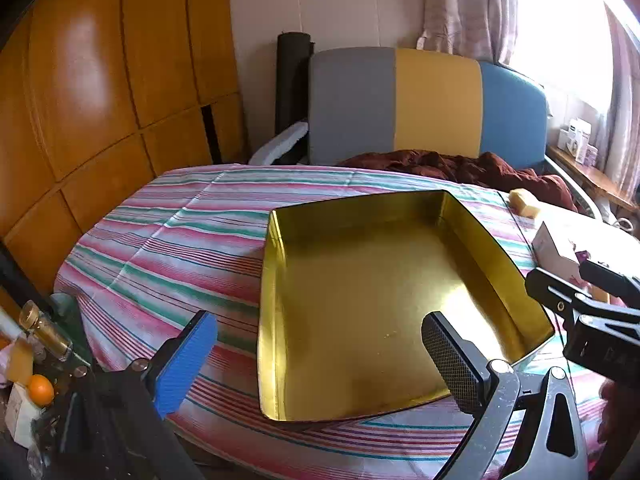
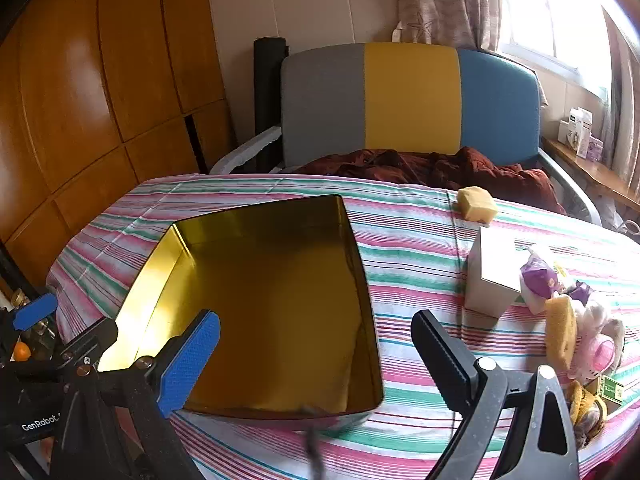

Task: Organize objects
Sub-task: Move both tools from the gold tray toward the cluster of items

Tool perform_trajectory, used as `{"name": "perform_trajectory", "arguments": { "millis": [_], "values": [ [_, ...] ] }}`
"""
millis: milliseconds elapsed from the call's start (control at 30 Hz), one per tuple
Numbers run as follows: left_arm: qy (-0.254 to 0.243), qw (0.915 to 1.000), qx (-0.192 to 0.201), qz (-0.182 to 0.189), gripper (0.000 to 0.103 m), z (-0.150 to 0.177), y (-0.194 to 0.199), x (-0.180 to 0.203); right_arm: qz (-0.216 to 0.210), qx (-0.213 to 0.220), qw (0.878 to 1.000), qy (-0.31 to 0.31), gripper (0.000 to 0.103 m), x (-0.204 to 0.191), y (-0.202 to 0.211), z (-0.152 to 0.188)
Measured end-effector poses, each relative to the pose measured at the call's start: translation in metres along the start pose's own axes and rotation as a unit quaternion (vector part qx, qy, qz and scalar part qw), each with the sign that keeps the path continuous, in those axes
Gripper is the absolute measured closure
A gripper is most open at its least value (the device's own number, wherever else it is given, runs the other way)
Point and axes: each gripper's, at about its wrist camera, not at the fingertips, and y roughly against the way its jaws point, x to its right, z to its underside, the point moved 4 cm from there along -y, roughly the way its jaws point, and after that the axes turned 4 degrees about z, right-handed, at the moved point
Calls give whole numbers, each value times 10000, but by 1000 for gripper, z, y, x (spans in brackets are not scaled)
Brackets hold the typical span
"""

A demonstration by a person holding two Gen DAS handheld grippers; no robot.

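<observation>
- Both tongs, left (image 1: 320,360) and right (image 2: 316,364), hung spread wide and gripping nothing, likely poised to start sorting.
- Under them an empty gold tin (image 2: 272,304) sat on the striped counter (image 2: 416,240), seemingly the place for things.
- Farther right lay a white box (image 2: 494,276), sponges (image 2: 476,200) and soft toys (image 2: 600,340), not yet gathered.

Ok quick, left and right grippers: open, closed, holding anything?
Left gripper: open, holding nothing, over the gold tin.
Right gripper: open, holding nothing, above the tin's near right corner.
</observation>
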Motion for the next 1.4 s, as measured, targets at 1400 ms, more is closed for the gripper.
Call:
{"name": "perform_trajectory", "arguments": {
  "millis": [1400],
  "values": [
    [-1662,9218,-814,3405,0,-2,-7,179,1584,341,9231,-3487,5,326,80,40]
  ]
}}
